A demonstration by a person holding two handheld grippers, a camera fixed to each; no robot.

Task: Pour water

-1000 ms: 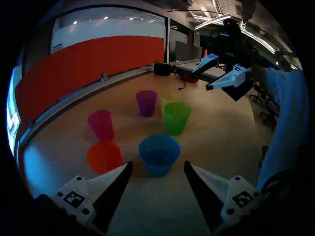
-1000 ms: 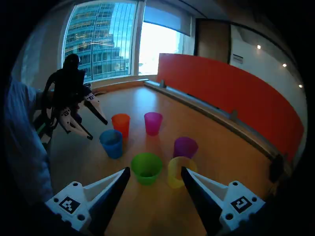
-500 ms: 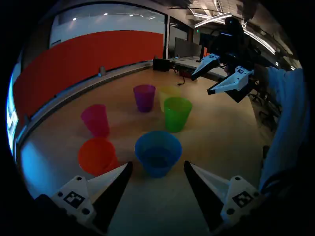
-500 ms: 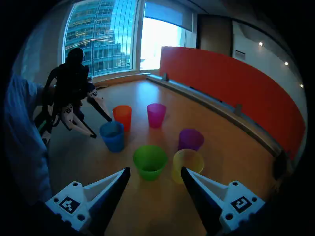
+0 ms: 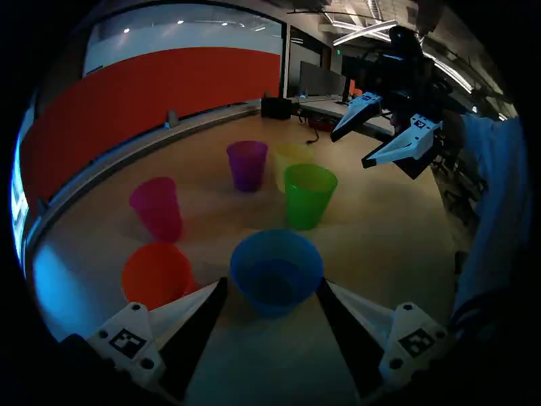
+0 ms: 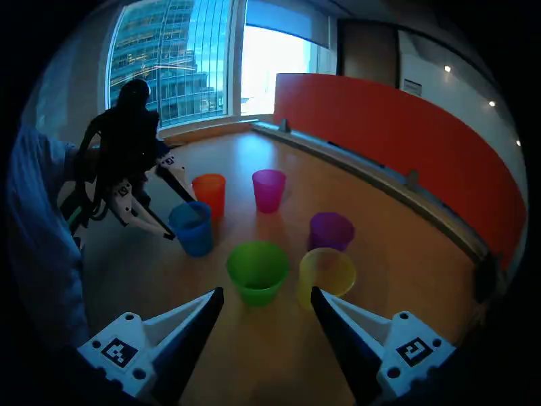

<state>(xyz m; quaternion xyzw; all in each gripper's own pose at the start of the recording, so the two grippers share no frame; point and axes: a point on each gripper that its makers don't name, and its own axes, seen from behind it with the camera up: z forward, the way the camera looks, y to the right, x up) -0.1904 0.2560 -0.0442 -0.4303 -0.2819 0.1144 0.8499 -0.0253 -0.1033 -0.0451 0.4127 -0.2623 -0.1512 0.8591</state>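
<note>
Holds the left gripper (image 5: 270,283) wide open, gripping nothing, fingers flanking the blue cup (image 5: 276,260) at their tips; cannot tell whether either finger touches it. Finds that cup upright on the wooden surface (image 5: 385,230), something dark low inside, water level unclear. Places the orange cup (image 5: 154,274) just beside the left finger, then the pink cup (image 5: 157,206), purple cup (image 5: 247,164), yellow cup (image 5: 284,159) and green cup (image 5: 309,195) farther out. Holds the right gripper (image 6: 266,292) open and empty above the surface, green cup just ahead of its fingers, yellow cup beside that.
</note>
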